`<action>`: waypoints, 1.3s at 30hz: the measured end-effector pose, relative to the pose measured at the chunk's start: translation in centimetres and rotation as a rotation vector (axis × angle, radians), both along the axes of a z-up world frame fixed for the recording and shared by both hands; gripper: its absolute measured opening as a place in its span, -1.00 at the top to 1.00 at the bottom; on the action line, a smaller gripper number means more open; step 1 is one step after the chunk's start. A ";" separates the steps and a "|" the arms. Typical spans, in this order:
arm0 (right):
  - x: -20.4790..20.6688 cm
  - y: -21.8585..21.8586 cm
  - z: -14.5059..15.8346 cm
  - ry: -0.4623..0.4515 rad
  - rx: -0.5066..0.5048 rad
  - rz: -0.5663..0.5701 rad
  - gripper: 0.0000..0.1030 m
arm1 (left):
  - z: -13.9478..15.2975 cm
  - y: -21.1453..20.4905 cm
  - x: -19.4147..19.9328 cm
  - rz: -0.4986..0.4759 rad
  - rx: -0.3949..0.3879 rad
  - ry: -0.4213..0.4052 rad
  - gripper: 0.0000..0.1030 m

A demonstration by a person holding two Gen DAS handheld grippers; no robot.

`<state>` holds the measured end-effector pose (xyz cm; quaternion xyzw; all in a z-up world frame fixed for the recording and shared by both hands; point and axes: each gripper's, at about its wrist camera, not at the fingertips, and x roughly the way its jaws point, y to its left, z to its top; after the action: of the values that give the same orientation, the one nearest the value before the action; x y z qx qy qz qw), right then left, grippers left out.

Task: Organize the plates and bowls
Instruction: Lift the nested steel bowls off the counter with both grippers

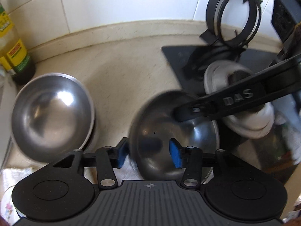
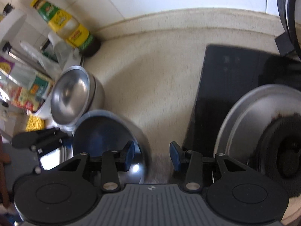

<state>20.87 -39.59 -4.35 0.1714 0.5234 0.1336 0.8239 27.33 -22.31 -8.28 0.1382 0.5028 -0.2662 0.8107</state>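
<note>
In the left wrist view my left gripper (image 1: 149, 155) straddles the near rim of a steel bowl (image 1: 161, 131), one blue pad outside and one inside; the jaws stand wide and I cannot tell if they grip it. My right gripper (image 1: 190, 113) reaches in from the right over that bowl's far rim. A second steel bowl (image 1: 50, 111) rests tilted on a stack at the left. In the right wrist view my right gripper (image 2: 152, 155) is open and empty above the counter, with the steel bowl (image 2: 105, 131) at its left finger and the stacked bowl (image 2: 71, 98) beyond.
A yellow-labelled oil bottle (image 1: 13, 50) stands in the back left corner. A black cooktop (image 2: 231, 86) lies at the right with a steel lid (image 2: 252, 116) and black knob on it. Packets and a white container (image 2: 24, 86) crowd the left. A tiled wall backs the counter.
</note>
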 end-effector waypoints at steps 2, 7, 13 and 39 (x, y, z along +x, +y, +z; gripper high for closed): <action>-0.7 0.1 -0.3 0.006 0.053 0.008 0.11 | -0.4 0.2 -0.3 -0.003 0.017 -0.007 -0.06; -0.6 0.3 -0.3 -0.022 0.072 -0.016 0.07 | -0.2 0.3 -0.3 0.008 0.006 -0.014 0.11; -0.3 0.8 4.0 -0.107 0.045 0.002 0.07 | 1.9 0.6 0.1 0.020 -0.048 -0.045 0.10; 8.3 11.1 8.2 -0.197 -0.023 0.195 0.04 | 7.5 11.0 4.5 0.314 -0.101 -0.205 0.05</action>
<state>29.14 -28.48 3.84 0.0964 0.4558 0.2232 0.8563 31.84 -11.35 -0.83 0.0437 0.4188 -0.1458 0.8952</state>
